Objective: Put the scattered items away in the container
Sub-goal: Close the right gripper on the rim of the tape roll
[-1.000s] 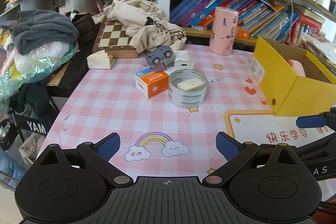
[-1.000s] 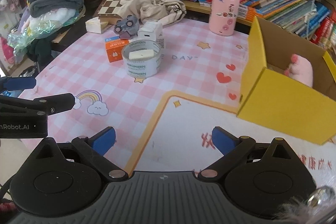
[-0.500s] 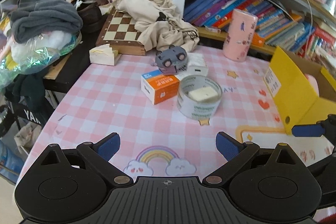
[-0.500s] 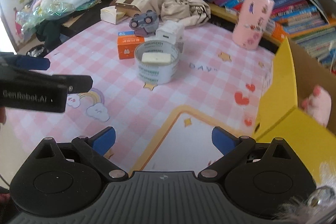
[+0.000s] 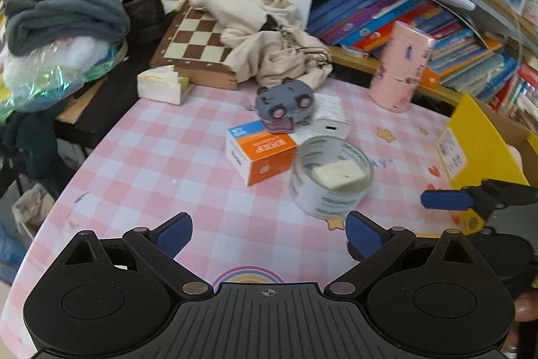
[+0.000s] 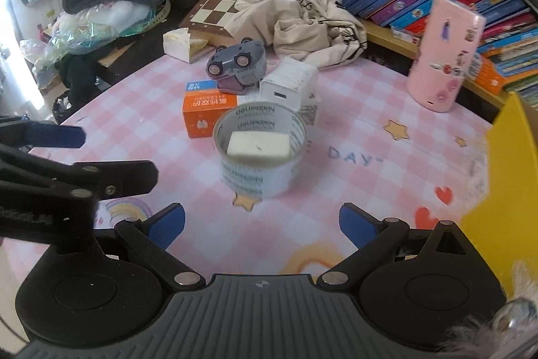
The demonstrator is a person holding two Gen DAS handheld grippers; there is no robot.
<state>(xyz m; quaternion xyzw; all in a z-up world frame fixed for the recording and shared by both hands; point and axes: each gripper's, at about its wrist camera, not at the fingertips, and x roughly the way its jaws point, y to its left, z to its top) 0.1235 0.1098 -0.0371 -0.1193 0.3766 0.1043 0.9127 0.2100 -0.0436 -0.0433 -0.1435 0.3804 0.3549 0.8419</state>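
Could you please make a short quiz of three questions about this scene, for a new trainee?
1. True or false: the toy car lies upside down, wheels up.
2. What sits inside the tape roll? A) a pale block B) a red ball C) a key
3. Fill in: both the left gripper and the right gripper are ____ and hold nothing.

Key
1. True; it leans on the orange box.
2. A, the pale block.
3. open
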